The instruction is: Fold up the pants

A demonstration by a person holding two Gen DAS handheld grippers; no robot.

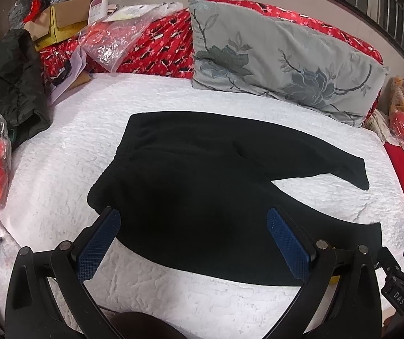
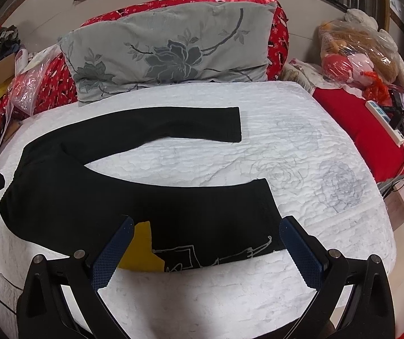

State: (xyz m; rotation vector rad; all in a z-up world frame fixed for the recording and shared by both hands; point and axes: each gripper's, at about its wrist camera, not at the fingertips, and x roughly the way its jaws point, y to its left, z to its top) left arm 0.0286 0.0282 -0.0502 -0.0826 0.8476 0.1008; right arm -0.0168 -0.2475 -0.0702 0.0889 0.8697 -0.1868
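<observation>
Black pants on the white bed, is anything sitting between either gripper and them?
Nothing visible. The black fabric pants lie flat on the white quilted bedcover, and both the left gripper and right gripper hang open right at their near edge.

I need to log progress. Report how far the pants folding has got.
Done: the black fabric pants lie flat on the white quilted bed cover, legs spread apart. In hand: nothing; the left gripper and right gripper are open at the near edge. Left: every fold.
</observation>
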